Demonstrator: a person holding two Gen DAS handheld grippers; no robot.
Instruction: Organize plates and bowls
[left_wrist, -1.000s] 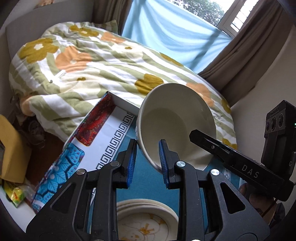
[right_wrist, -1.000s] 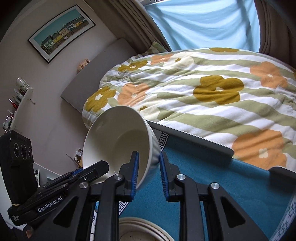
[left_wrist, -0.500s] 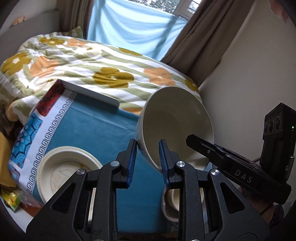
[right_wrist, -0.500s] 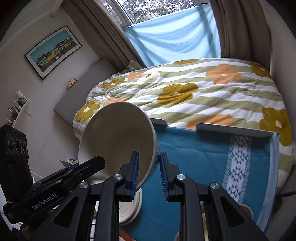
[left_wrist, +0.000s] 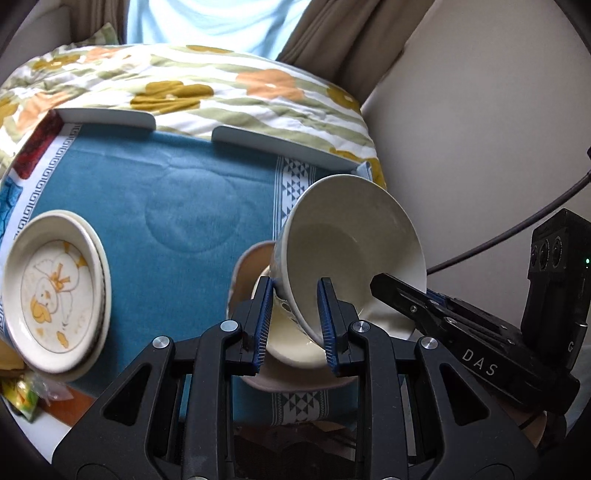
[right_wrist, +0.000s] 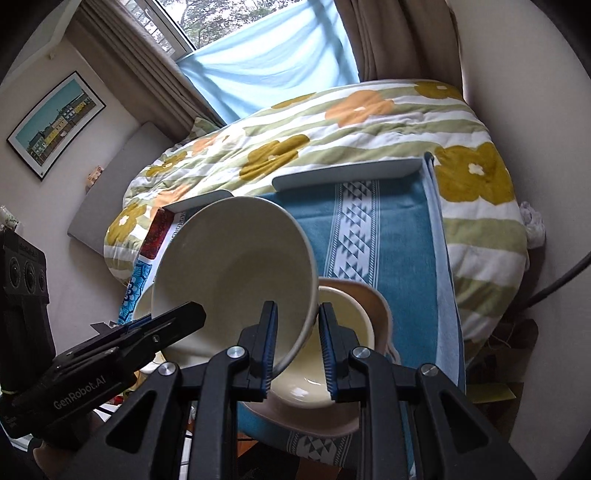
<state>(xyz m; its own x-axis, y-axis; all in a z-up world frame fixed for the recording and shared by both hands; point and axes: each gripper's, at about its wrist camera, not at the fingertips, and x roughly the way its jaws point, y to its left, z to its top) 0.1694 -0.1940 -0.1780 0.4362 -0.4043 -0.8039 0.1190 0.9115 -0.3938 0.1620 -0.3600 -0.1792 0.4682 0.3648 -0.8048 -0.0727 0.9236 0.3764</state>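
Observation:
A large cream bowl is held tilted between both grippers. My left gripper is shut on its near-left rim. My right gripper is shut on its right rim. The bowl hangs just above a smaller cream bowl that sits in a beige dish on the blue tray cloth; that stack also shows in the left wrist view. A stack of cream plates with a duck picture lies at the tray's left.
The tray with a blue cloth lies on a bed with a flowered quilt. A wall stands close on the right. Snack packets lie at the lower left. A cable runs along the right.
Both grippers have carried the large bowl to the right and down, from above the plate stack to just over the small bowl in the beige dish.

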